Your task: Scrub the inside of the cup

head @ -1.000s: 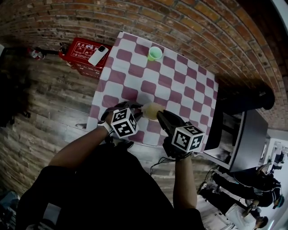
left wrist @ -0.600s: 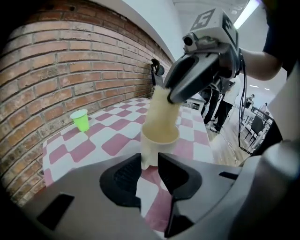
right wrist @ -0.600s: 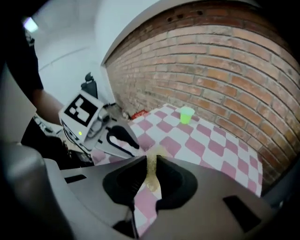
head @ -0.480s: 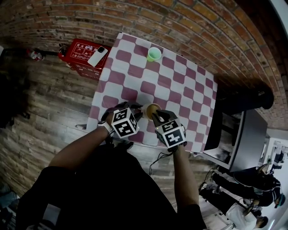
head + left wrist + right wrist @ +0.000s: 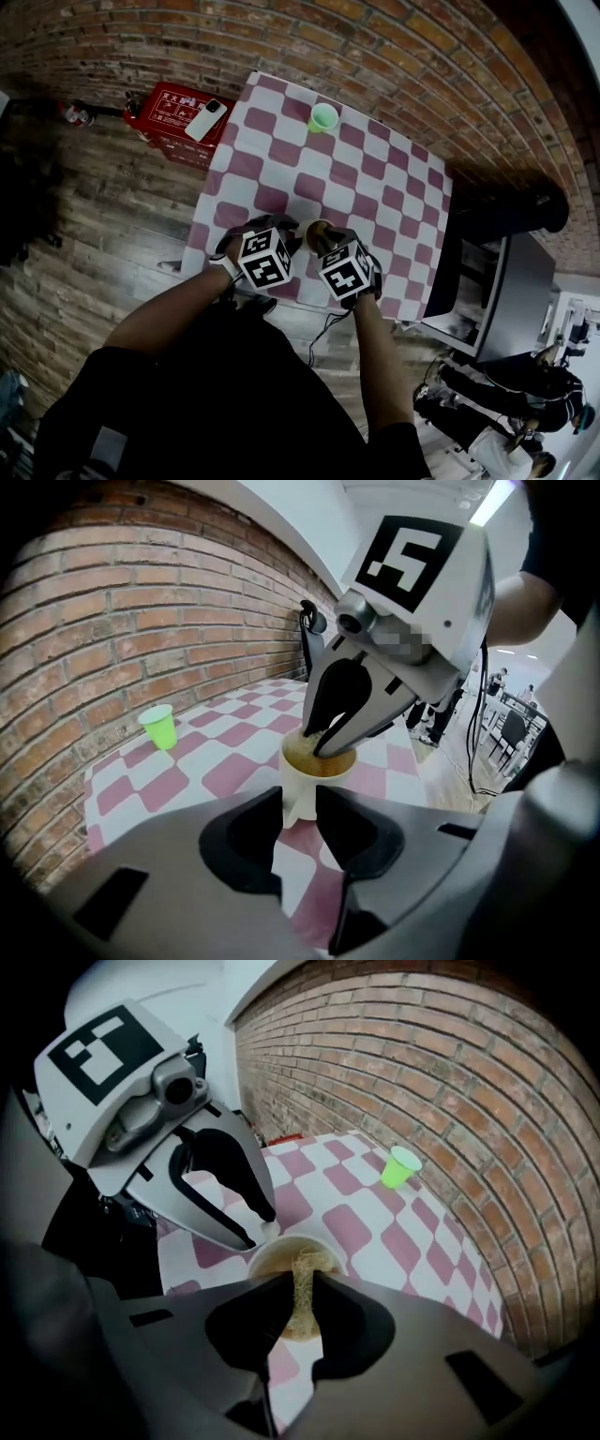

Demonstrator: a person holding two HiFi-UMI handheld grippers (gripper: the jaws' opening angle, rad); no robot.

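Observation:
A white cup [image 5: 314, 228] with a brown inside stands near the front edge of the checked table [image 5: 375, 187]. My left gripper [image 5: 292, 242] is shut on the cup's handle, which shows between its jaws in the left gripper view, below the cup [image 5: 302, 782]. My right gripper [image 5: 320, 244] reaches down into the cup from the right. It is shut on a straw-coloured fibrous scrubber [image 5: 303, 1290], and the scrubber sits inside the cup's rim [image 5: 267, 1250]. In the left gripper view the right gripper [image 5: 328, 743] has its tips dipped into the cup.
A small green cup [image 5: 322, 115] stands at the table's far edge by the brick wall. A red box [image 5: 169, 117] with a phone [image 5: 206, 119] on it lies on the floor at left. Dark furniture [image 5: 506, 244] stands right of the table.
My right gripper has moved left and closer to the cup, and its tips with the scrubber have gone into it. The left gripper has kept its hold and hardly moved.

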